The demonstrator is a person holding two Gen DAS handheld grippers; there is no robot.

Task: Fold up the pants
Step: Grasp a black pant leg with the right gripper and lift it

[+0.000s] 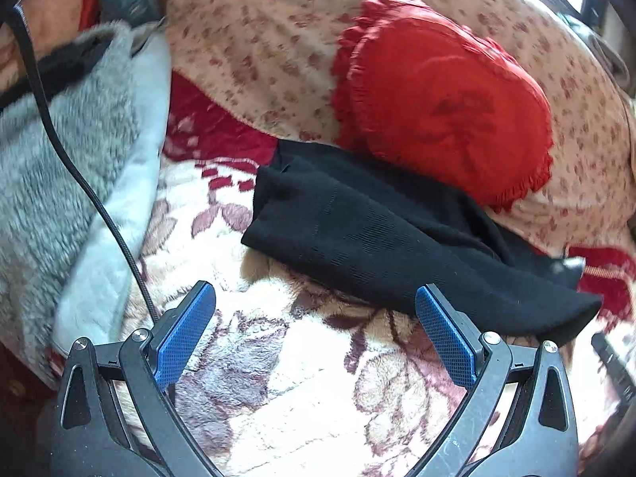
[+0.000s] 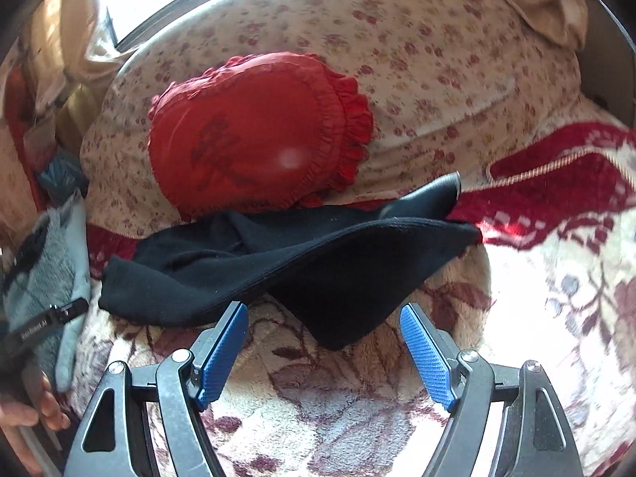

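Note:
Black pants (image 1: 381, 238) lie in a folded, slightly rumpled bundle on a flowered blanket (image 1: 302, 389), with one end against a red frilled cushion. In the right wrist view the same pants (image 2: 286, 266) stretch across the middle, a pointed corner hanging toward the camera. My left gripper (image 1: 316, 302) is open just short of the bundle's near edge, nothing between its blue pads (image 1: 183, 338). My right gripper (image 2: 324, 312) is open too, its fingertips level with the pants' pointed corner, which lies between them untouched.
The red cushion (image 1: 445, 99) leans on a large flower-print pillow (image 1: 258, 31) behind the pants. A grey fluffy blanket (image 1: 59, 167) is piled at the left, with a black cable (image 1: 99, 206) across it. A hand (image 2: 28, 417) shows at the lower left.

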